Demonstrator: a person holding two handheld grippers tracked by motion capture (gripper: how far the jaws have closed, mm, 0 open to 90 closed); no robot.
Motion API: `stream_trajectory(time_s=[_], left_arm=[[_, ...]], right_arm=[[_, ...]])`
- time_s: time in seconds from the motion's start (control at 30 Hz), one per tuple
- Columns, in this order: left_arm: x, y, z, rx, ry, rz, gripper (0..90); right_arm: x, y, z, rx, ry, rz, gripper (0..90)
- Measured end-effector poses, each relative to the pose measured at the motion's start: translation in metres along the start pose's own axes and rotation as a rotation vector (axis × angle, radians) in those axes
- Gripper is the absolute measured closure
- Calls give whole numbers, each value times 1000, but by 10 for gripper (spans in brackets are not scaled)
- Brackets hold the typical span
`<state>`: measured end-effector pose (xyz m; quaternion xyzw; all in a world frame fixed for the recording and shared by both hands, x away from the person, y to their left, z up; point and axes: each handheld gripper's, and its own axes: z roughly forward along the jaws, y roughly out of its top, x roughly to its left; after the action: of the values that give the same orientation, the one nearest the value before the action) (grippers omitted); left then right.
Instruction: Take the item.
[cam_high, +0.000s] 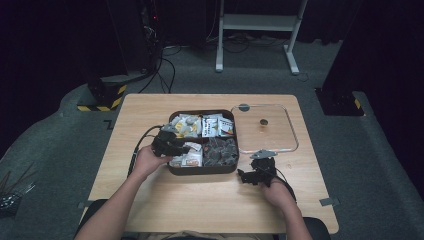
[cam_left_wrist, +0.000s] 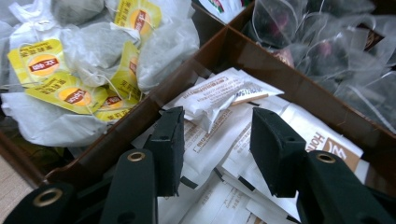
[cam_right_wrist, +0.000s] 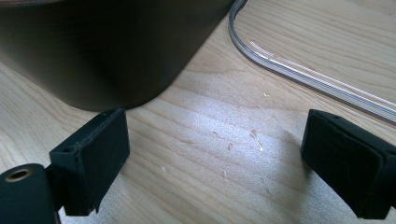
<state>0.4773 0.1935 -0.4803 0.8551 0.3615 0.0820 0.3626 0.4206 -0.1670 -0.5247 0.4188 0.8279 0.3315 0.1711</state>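
A dark brown box (cam_high: 200, 169) with four compartments sits mid-table. My left gripper (cam_high: 170, 145) hangs over its near-left compartment, open, just above white paper sachets (cam_left_wrist: 219, 95). One sachet lies between the jaws, and I cannot tell whether they touch it. Yellow-tagged tea bags (cam_left_wrist: 70, 88) fill the far-left compartment and clear mesh bags (cam_left_wrist: 327, 51) the near-right one. My right gripper (cam_high: 255, 175) rests low over the bare wood beside the box's right corner (cam_right_wrist: 116, 51), wide open with nothing between its fingers (cam_right_wrist: 93, 158).
A clear lid (cam_high: 267, 129) with a dark knob lies flat to the right of the box; its rim (cam_right_wrist: 303, 74) runs just beyond my right gripper. The wooden table (cam_high: 210, 205) has free room at the front. A white desk frame (cam_high: 260, 22) stands beyond.
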Motion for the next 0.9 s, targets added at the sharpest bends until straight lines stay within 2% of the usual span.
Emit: stream_trajectory(time_s=[0.13,0.2,0.37,0.43,0.57,0.7,0.73,0.77,0.9], left_arm=[[0,0,2,17,22,24,561],[1,-1,3,7,20,4,582],[3,0,1,3,10,11,603],[3,0,1,-13,10,0,662],[6,5,2,27,12,-26,699],[6,6,2,27,24,-25,784],[6,7,1,32,48,-18,819],[6,7,1,32,48,-18,841],[5,9,2,39,55,-5,862]], right_arm=[[0,0,0,-1,1,-4,78],[0,1,1,0,3,-5,78],[0,1,1,0,4,-2,78],[0,1,1,0,4,-4,78],[0,1,2,0,4,-5,78],[0,2,2,-1,4,-6,78],[0,2,2,-1,4,-7,78],[0,1,2,0,4,-4,78],[0,1,2,0,4,-5,78]])
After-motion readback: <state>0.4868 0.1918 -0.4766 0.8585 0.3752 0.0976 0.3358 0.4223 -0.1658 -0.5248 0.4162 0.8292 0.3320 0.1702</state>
